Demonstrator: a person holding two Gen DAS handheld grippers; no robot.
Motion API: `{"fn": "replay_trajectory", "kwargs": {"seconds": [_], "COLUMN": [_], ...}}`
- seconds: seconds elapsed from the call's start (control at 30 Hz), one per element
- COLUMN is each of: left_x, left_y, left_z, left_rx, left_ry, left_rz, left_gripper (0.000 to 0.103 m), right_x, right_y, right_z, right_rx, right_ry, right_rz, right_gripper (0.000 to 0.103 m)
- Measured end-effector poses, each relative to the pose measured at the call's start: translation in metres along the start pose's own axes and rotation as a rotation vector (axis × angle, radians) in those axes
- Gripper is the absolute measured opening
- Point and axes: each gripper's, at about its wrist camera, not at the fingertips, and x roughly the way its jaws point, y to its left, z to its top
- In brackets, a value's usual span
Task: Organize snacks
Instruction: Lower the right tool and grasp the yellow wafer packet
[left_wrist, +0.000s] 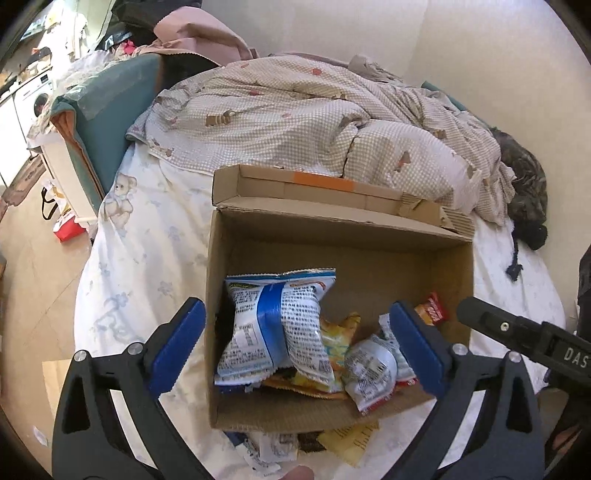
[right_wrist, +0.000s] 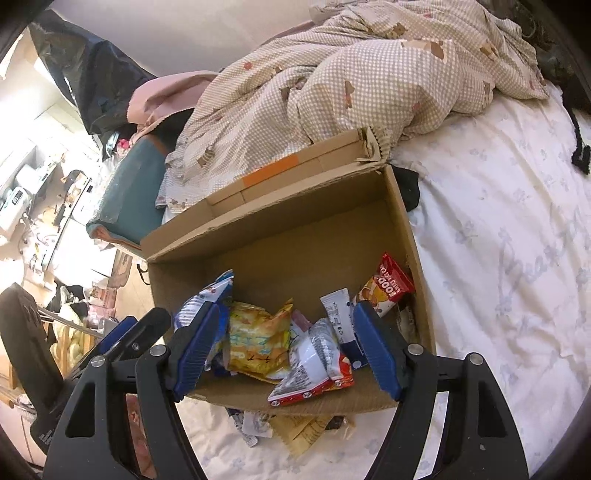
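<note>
Left gripper (left_wrist: 299, 347) and right gripper (right_wrist: 284, 343) (tilted downward) apparently empty, jaws apart.

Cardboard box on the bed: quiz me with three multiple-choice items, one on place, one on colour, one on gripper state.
1. Where does the red snack packet lie?
A. in the cardboard box's right corner
B. on the quilt
C. on the floor

2. What colour is the tape on the box flap?
A. green
B. orange
C. black

3. How is the left gripper?
A. shut on a packet
B. shut, empty
C. open, empty

Answers: 1 A, it leans against the right wall inside; 2 B, an orange strip shows; 3 C, its fingers stand wide apart above the blue-and-white bag, pressing nothing.
</note>
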Motion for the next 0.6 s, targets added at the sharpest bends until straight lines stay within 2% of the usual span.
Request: {"fn": "replay_trajectory", "kwargs": {"seconds": [0.2, 0.37, 0.6], "left_x": [-0.022, -0.034, -0.054], "left_y": [0.004, 0.016, 0.023], "left_z": [-0.007, -0.022, -0.045], "left_rx": [0.012, -0.02, 0.01], "left_ry": [-0.014, 0.01, 0.007], "left_rz": [0.01, 0.01, 0.053], "left_gripper": [0.099, 0.099, 0.099], "right_x": [-0.01, -0.02, -0.032], "right_y": [0.008, 0.006, 0.006], "right_z": [-0.01, -0.022, -0.042], "right_rx": [-0.016, -0.005, -0.004], "right_ry": [-0.005, 0.002, 0.014], "right_rz": [-0.01, -0.019, -0.035], "right_gripper": [0.077, 0.077, 0.077]}}
